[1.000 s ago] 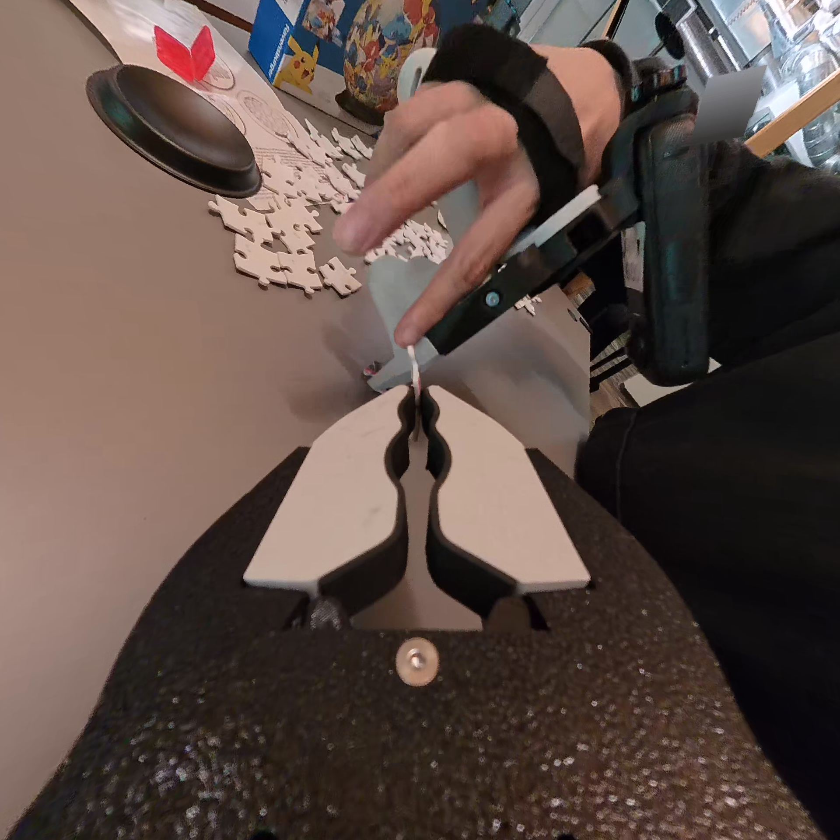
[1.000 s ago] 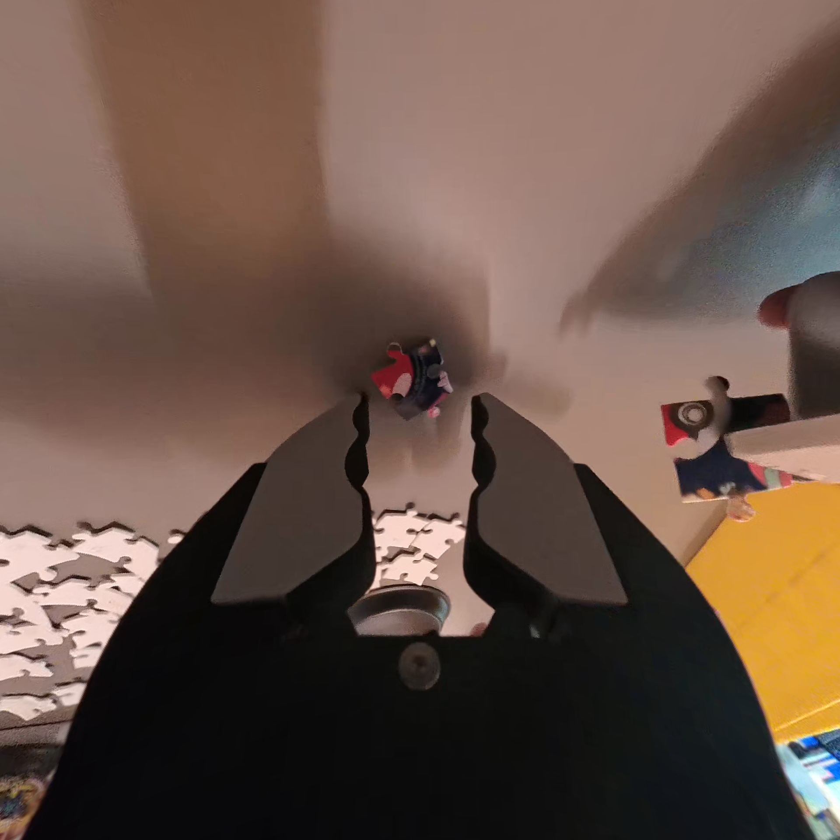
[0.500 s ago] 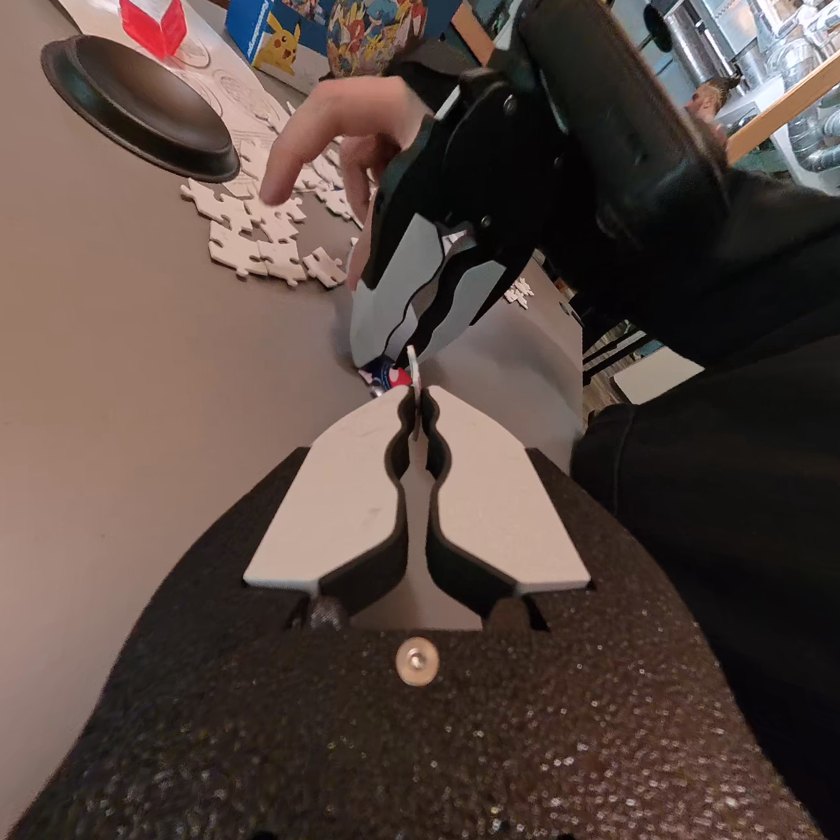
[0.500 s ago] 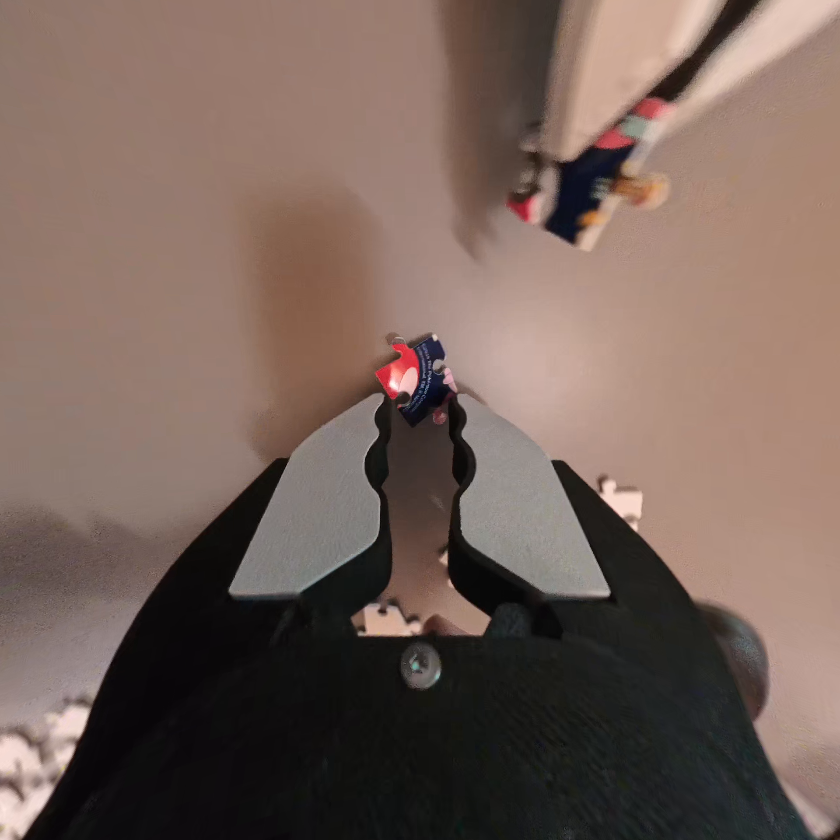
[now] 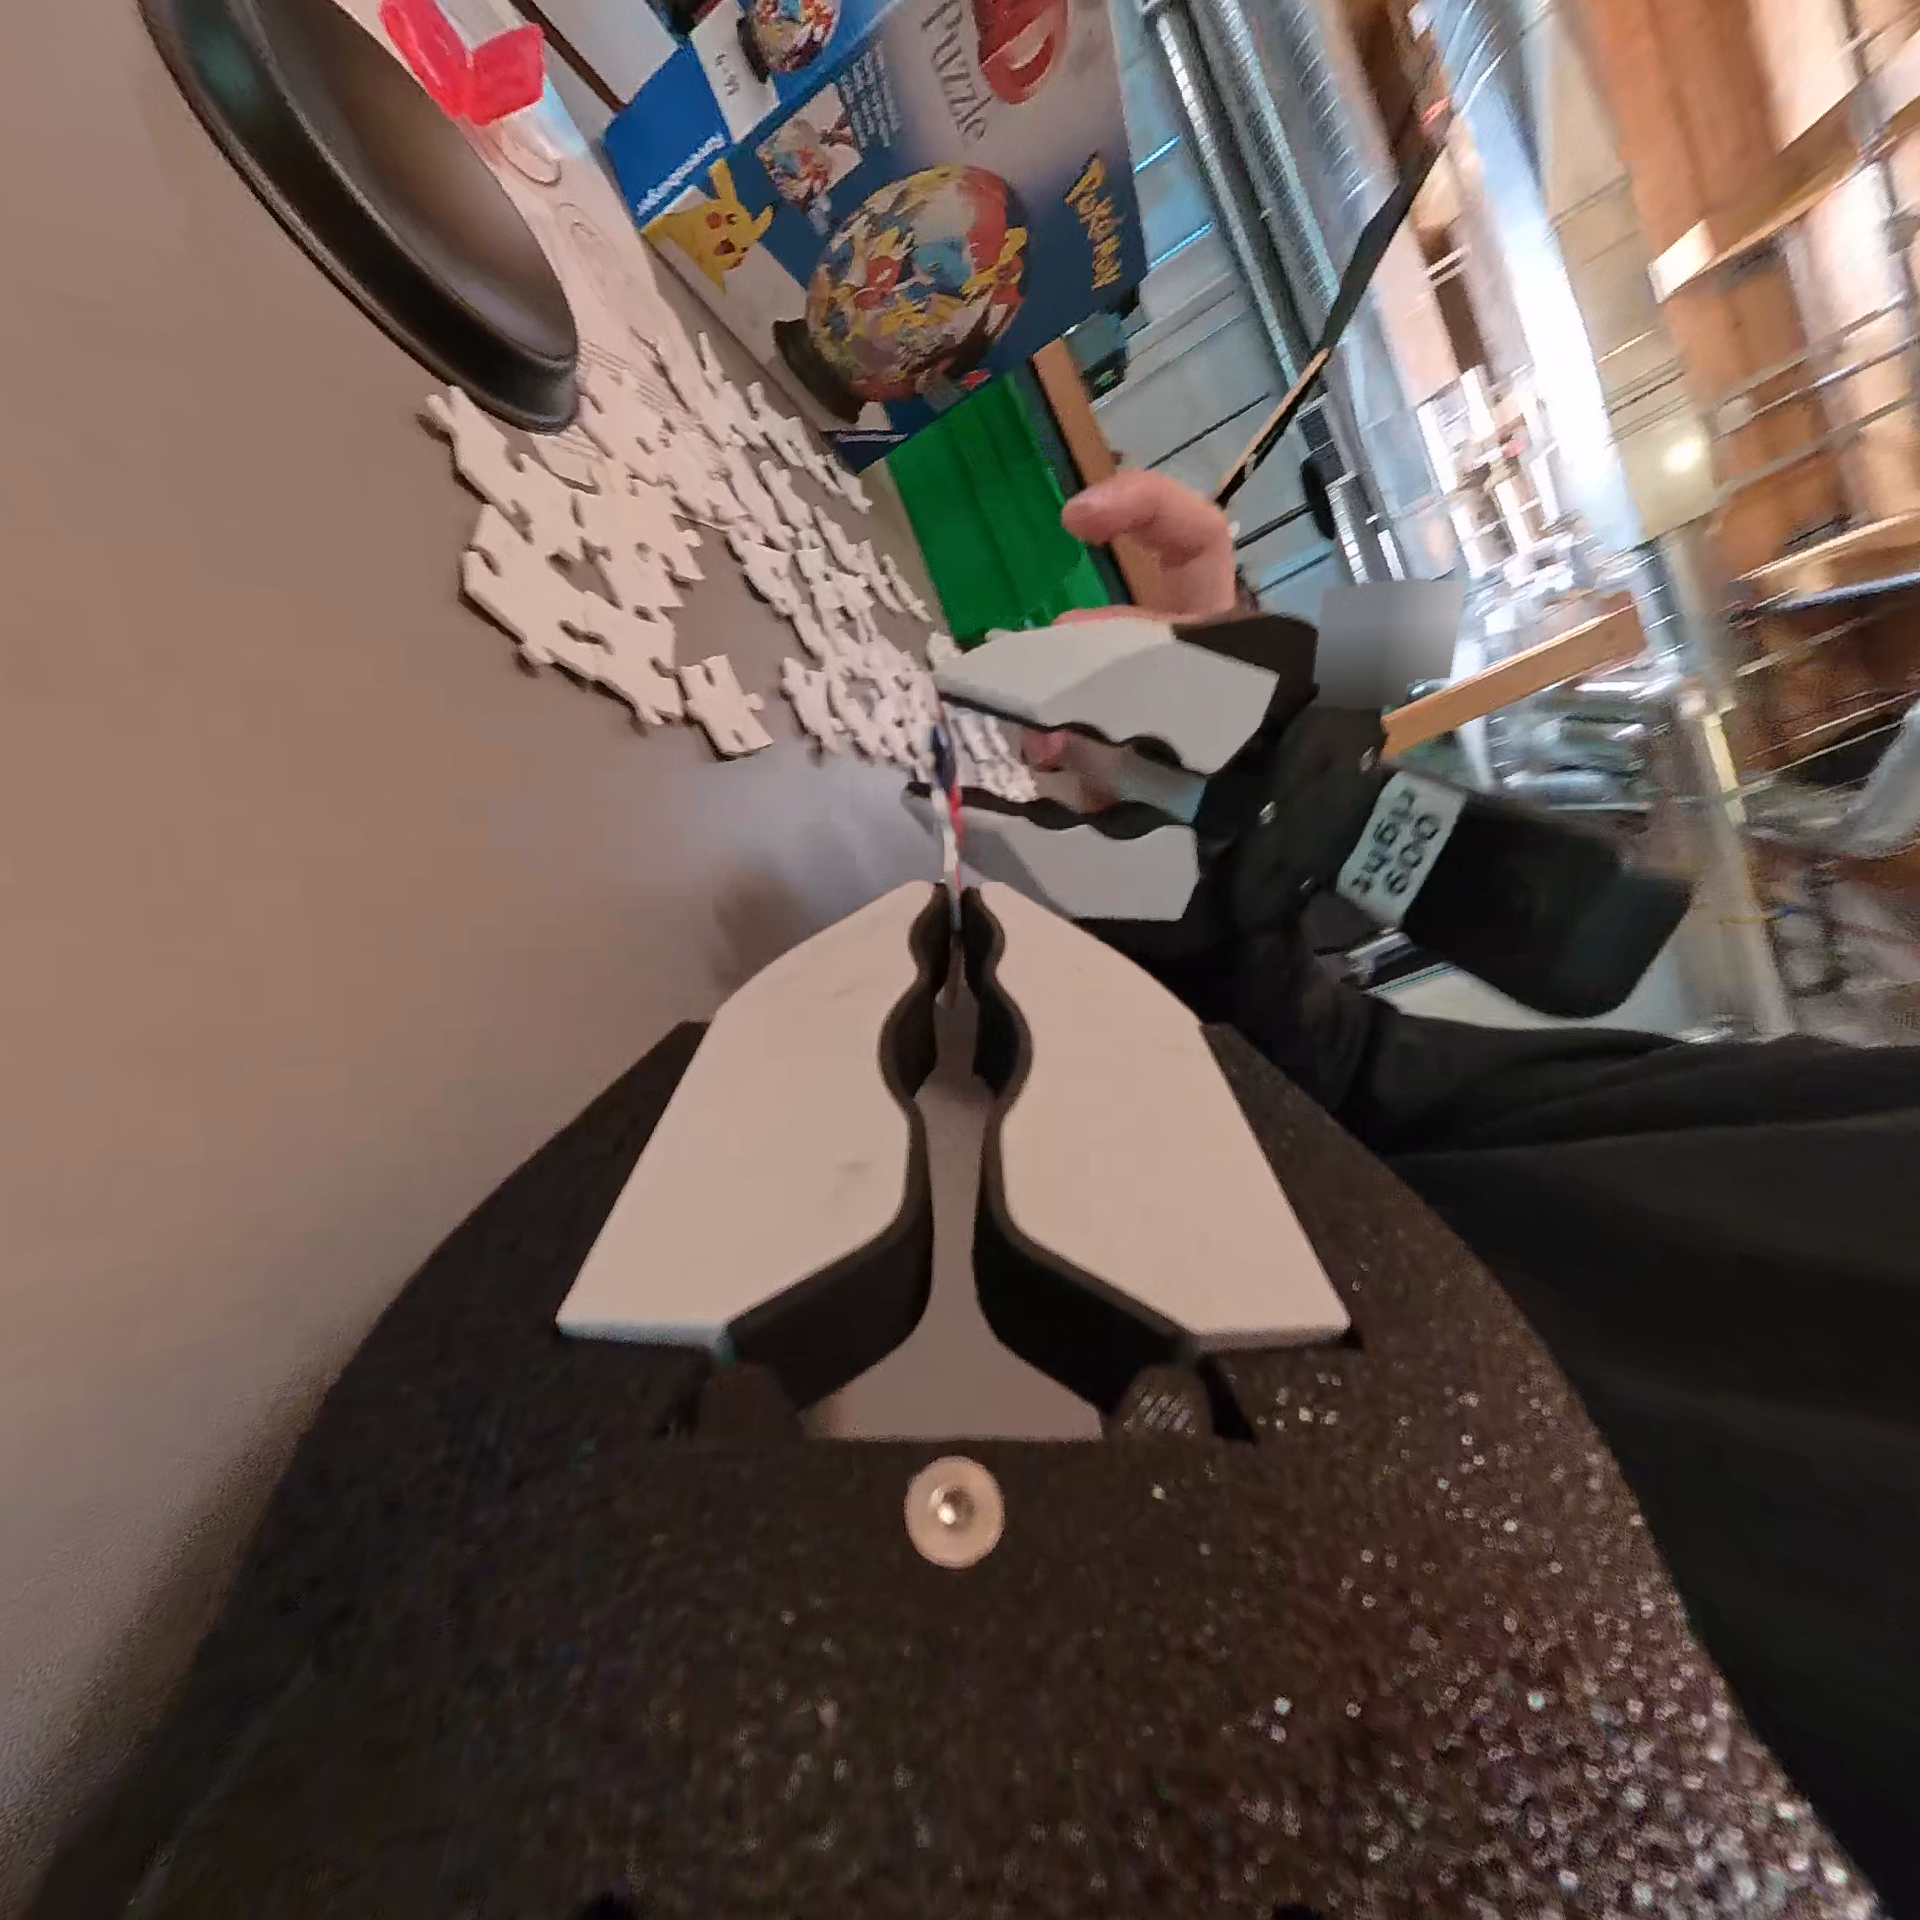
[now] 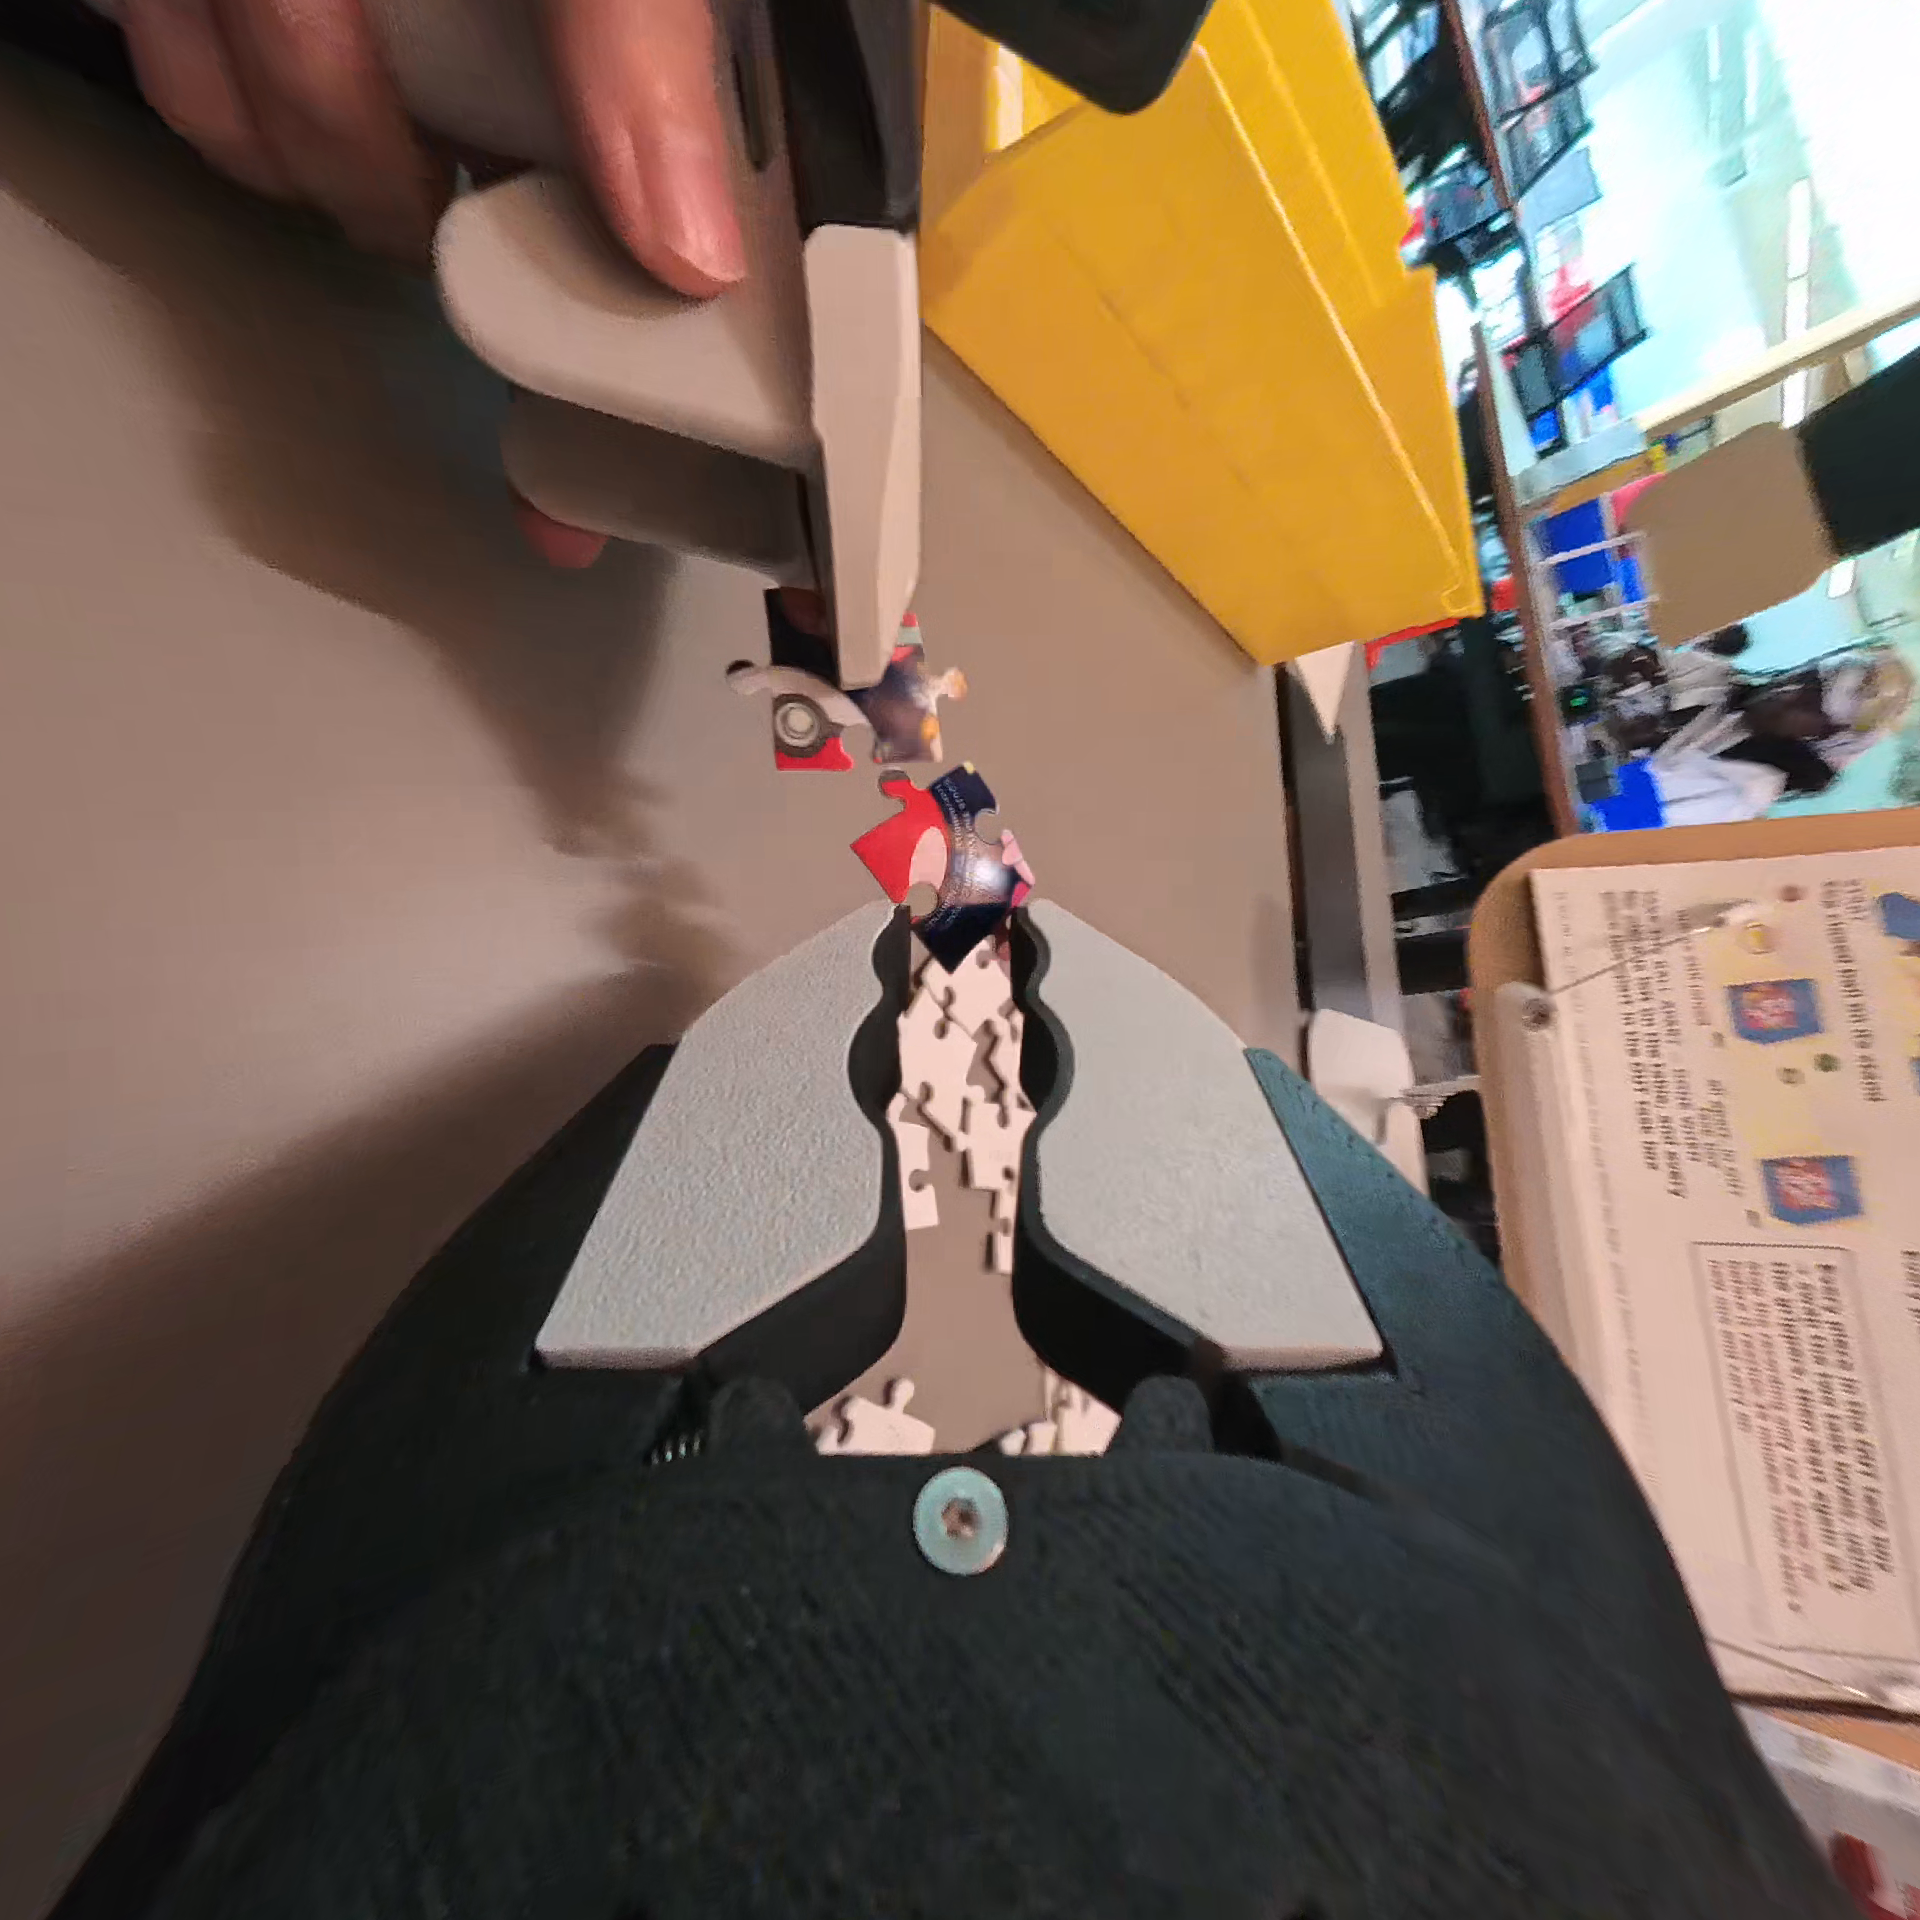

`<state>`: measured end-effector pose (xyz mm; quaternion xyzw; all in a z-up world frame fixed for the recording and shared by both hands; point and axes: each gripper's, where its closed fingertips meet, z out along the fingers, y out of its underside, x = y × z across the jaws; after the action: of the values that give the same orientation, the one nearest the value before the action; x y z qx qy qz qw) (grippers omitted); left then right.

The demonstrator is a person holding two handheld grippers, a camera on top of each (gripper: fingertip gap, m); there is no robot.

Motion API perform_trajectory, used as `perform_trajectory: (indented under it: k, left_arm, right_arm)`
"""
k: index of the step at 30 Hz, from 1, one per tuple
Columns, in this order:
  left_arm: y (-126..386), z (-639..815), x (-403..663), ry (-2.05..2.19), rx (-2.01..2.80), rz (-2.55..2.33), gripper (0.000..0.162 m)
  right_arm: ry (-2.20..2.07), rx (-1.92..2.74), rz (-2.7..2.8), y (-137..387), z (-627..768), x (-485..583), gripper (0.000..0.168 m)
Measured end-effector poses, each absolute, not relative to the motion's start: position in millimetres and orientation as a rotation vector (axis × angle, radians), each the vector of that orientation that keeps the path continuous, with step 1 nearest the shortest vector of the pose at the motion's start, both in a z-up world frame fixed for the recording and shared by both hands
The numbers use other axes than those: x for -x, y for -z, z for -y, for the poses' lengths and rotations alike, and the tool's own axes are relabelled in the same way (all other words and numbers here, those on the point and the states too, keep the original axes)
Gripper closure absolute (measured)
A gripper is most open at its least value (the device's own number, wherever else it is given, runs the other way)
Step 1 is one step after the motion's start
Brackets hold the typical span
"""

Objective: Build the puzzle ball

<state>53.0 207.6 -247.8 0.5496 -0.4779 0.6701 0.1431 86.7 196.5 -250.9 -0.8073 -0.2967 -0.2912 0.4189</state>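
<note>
Both tools [image 6: 954, 914] grip edge-on puzzle pieces [image 6: 940, 862]

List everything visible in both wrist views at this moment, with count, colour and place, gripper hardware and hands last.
held puzzle pieces: two, red, dark blue and white, one in each gripper, close together above the table
loose puzzle pieces: many, white side up, scattered on the table
table: one, grey-beige
stand: one, black, round, far end of table
puzzle box: one, blue, behind the loose pieces
bin: one, yellow, table edge
instruction sheet: one, white, printed
left gripper: shut on a piece
right gripper: shut on the other
hand: on the left gripper
</note>
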Motion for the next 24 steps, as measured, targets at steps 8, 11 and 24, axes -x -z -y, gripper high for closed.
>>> perform_trajectory:
  k: [8, 11, 24]
  left_arm:
    - [242.8, -211.7, -61.5, -1.995, -1.636, 1.289, 0.161]
    - [240.9, -218.9, -65.3, -2.029, -1.678, 1.246, 0.161]
    - [241.8, -216.8, -67.8, -2.015, -1.656, 1.142, 0.161]
  right_arm:
    - [0.804, 1.953, 0.671, 239.0, -202.2, -87.6, 0.152]
    - [0.789, 1.917, 0.589, 229.7, -203.2, -91.0, 0.159]
    - [0.911, 1.915, 0.722, 246.3, -206.3, -84.0, 0.166]
